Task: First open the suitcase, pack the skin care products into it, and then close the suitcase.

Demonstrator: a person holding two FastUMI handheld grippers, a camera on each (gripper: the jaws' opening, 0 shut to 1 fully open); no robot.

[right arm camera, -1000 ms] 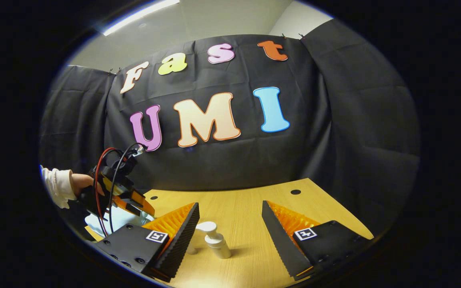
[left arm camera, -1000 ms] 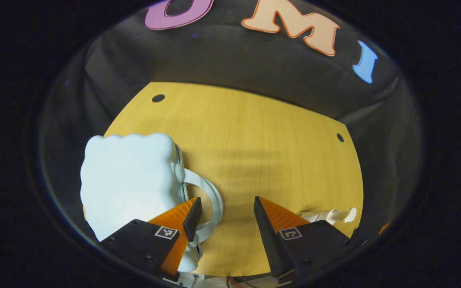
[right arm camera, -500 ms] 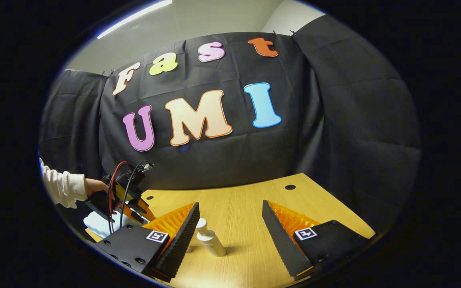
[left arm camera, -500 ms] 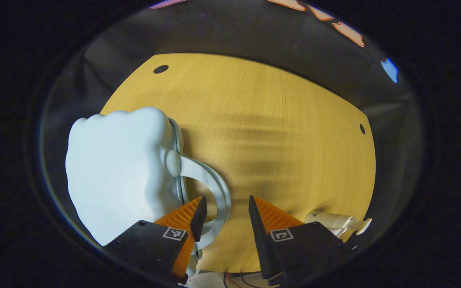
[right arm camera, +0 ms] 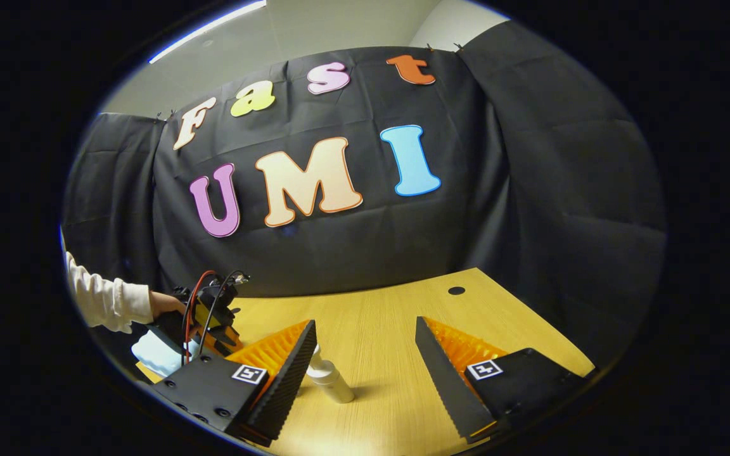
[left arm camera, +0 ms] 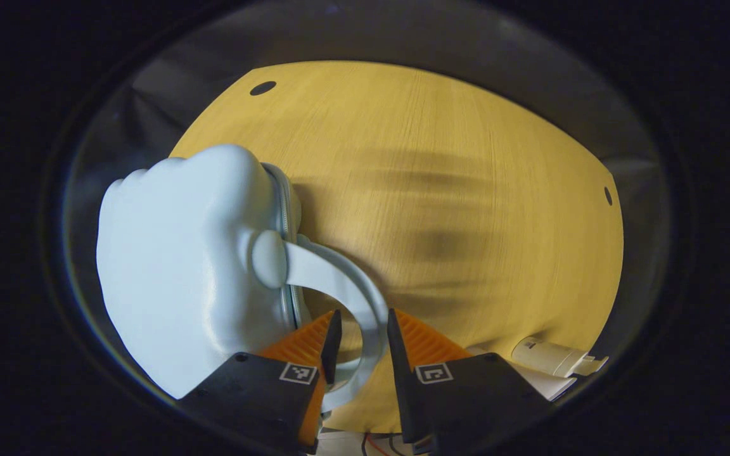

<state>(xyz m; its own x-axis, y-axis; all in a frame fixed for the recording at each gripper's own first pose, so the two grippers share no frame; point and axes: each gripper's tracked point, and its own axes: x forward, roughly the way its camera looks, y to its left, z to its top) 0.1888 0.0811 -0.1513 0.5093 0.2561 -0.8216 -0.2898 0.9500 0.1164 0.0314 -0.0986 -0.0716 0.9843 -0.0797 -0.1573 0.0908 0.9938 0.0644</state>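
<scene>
A small pale-blue hard-shell suitcase (left arm camera: 181, 266) is seen lying closed on the left part of the yellow wood-grain table (left arm camera: 466, 190) in the left gripper view, with its curved pale-blue handle (left arm camera: 346, 297) arching out from its side toward the table's middle. The handle's loop is bracketed by the left gripper (left arm camera: 358, 335), whose orange-and-black fingers (left arm camera: 327, 335) are drawn narrow around the band; whether both pads actually press on it cannot be told.

A white pump bottle of skin care product (left arm camera: 555, 358) is seen lying on its side near the table's near edge, well apart from the suitcase, partly hidden behind the left gripper's body. In the right gripper view the same white bottle (right arm camera: 330, 383) is found just beside the inner face of one ribbed finger.

The right gripper (right arm camera: 365, 361) is held low over the table with its jaws spread wide and nothing between them. Farther off in that view, the left gripper (right arm camera: 210, 316) is seen tilted down at the suitcase (right arm camera: 153, 354), held by a hand (right arm camera: 165, 304) in a cream long sleeve (right arm camera: 105, 297). Round dark holes (right arm camera: 457, 291) are set near the table's far corners.
</scene>
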